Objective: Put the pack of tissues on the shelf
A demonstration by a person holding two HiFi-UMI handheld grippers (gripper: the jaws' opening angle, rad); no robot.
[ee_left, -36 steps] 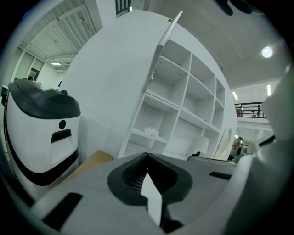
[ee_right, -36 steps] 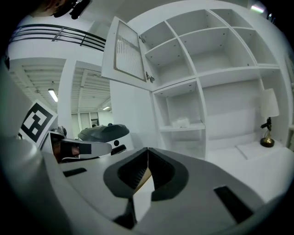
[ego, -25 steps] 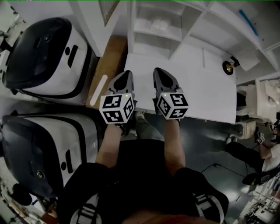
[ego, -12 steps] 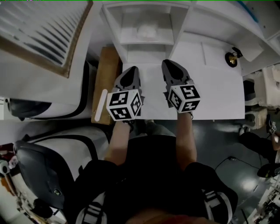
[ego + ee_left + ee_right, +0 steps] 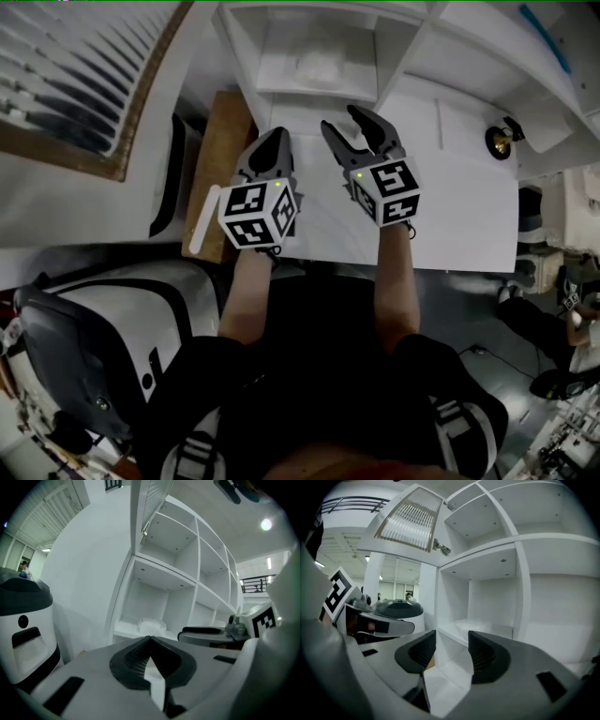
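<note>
here, black square markers (image 5: 246, 214) pattern the shut left gripper (image 5: 273, 141).

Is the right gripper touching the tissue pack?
Apart. Head view: right gripper, jaws opening and empty, hangs over the table, short of the tissue pack.

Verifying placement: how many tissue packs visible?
1. The pack of tissues lies in the shelf cubby ahead of the left gripper; other cubbies are partly hidden.

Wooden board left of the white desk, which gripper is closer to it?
Left. The left gripper sits at the right edge of the wooden board. The right gripper, jaws opening with nothing between them, is farther right over the white desk.
</note>
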